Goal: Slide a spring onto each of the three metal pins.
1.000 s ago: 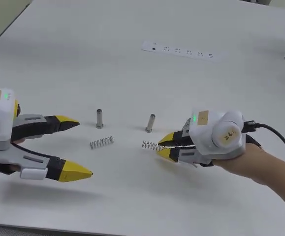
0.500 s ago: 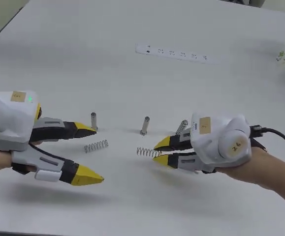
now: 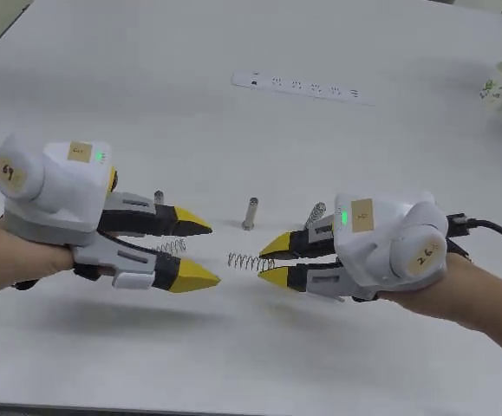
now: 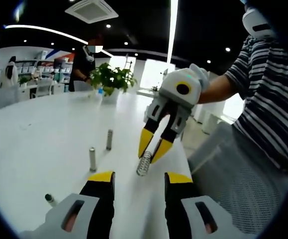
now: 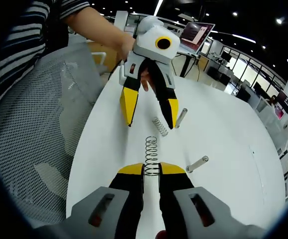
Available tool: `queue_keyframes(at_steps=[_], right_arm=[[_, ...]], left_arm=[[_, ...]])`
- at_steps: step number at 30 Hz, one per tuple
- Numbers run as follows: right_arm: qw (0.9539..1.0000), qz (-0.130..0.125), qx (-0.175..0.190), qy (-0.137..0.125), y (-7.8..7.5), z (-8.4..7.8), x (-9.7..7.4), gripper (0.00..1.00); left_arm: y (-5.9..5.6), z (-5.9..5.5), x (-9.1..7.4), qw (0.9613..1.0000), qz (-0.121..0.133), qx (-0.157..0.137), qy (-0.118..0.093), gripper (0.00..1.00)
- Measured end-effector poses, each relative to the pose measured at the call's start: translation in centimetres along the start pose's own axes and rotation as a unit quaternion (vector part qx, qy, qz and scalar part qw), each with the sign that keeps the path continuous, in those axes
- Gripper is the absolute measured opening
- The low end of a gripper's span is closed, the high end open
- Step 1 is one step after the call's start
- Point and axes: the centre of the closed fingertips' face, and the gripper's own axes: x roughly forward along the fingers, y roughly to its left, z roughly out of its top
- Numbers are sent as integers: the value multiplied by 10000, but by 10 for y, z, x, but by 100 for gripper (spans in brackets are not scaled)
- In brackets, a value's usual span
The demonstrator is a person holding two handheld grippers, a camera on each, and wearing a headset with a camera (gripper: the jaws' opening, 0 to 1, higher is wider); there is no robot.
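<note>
The right gripper [image 3: 264, 263] pinches one end of a spring [image 3: 244, 260] between its jaws, just in front of an upright pin [image 3: 249, 213] on the desk [image 3: 233, 364]. The left gripper [image 3: 211, 254] faces it with jaws spread and empty, over a second spring [image 5: 158, 126].

White left gripper [image 3: 213, 254] and right gripper [image 3: 261, 263], jaws black with yellow tips; silvery spring [image 3: 244, 260]; seemingly grey pin [image 3: 250, 212].

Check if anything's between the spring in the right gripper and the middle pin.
Nothing visible. Bare table lies between the spring held by the right gripper and the middle pin; the open left gripper sits off to one side.
</note>
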Motion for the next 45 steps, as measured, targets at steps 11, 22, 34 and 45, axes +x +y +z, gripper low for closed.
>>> queue_keyframes(at_steps=[11,22,34,45], right_arm=[[10000,11,-2,-61,1,6,-2,8],[9999,21,13,-143,4,10,-5,8],[9999,35,20,-163,6,11,-6,8],[9996,12,153,-244,3,11,-10,8]], left_arm=[[-14,2,22,9995,-263,165,35,23],[-12,3,28,9995,-254,202,1,10],[-17,4,30,9991,-340,242,-15,4],[-18,9,30,9985,-367,391,-147,3]])
